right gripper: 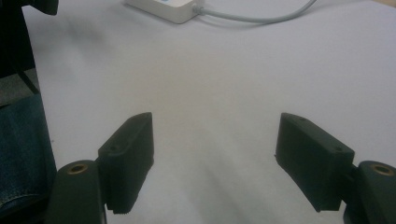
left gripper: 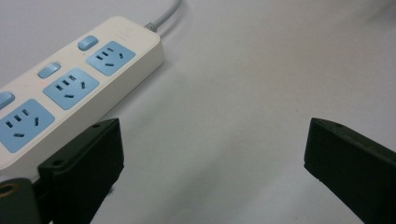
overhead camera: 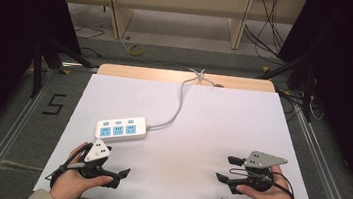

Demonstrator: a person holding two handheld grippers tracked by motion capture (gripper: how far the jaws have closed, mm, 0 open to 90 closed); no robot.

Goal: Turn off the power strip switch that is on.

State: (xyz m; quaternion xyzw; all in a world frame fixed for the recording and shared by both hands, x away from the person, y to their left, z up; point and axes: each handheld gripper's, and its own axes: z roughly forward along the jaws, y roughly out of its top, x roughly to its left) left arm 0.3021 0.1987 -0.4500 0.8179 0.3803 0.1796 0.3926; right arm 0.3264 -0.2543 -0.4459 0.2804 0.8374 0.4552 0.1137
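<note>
A white power strip (overhead camera: 121, 129) with three blue sockets lies on the white table sheet (overhead camera: 222, 120), left of centre. Its grey cable (overhead camera: 180, 100) runs to the back edge. My left gripper (overhead camera: 114, 160) rests near the front left edge, just in front of the strip and pointing right, held in a hand. In the left gripper view its jaws stand wide apart around bare sheet, left gripper (left gripper: 212, 154) open, with the power strip (left gripper: 70, 88) at the left beside one jaw. My right gripper (overhead camera: 226, 169) sits at the front right, pointing left, right gripper (right gripper: 215, 140) open over bare sheet.
The strip's end (right gripper: 163, 7) and cable (right gripper: 261, 18) lie far ahead in the right gripper view. A wooden table edge (overhead camera: 182, 76) shows behind the sheet. Metal rails (overhead camera: 10, 131) run along both sides, with shelving and loose cables on the floor beyond.
</note>
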